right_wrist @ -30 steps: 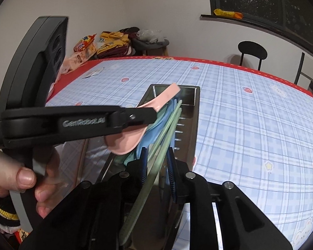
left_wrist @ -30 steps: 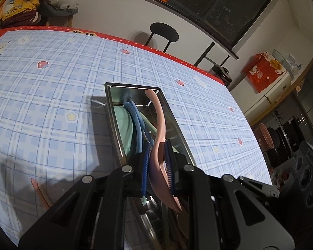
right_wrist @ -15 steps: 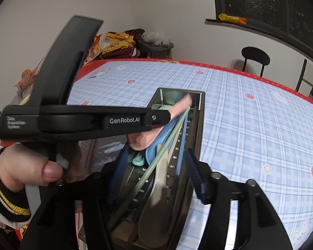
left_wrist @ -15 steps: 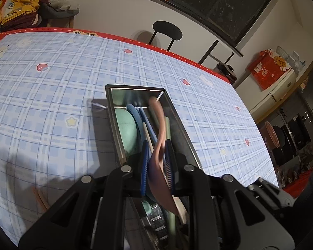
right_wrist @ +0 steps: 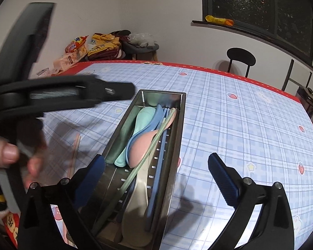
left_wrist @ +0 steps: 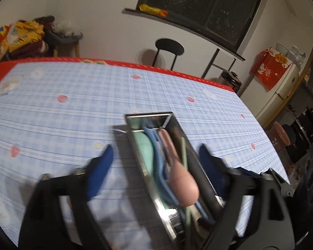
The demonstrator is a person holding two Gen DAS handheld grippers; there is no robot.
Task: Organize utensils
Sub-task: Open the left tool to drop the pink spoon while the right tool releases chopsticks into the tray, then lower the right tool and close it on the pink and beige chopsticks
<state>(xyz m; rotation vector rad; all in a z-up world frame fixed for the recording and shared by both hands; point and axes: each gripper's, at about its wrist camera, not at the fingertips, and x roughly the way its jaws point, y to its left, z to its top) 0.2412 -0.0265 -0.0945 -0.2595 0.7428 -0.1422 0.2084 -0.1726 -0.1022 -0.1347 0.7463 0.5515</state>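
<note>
Left wrist view: the left gripper (left_wrist: 154, 160) hangs over the metal tray (left_wrist: 198, 179) on the checked surface (left_wrist: 73, 112), its blue fingers (left_wrist: 100, 173) spread wide apart, holding nothing. In the tray lie a pink spoon (left_wrist: 181, 181), a blue one (left_wrist: 158, 166) and a mint one (left_wrist: 145, 154), side by side.

Right wrist view: the right gripper (right_wrist: 156, 162) also has its fingers (right_wrist: 223, 179) wide apart and empty, either side of the tray (right_wrist: 178, 133). The pink spoon (right_wrist: 141, 150) rests on the others, a green chopstick (right_wrist: 148, 152) across it. A pink stick (right_wrist: 74, 154) lies on the surface (right_wrist: 239, 125) left of the tray.
</note>
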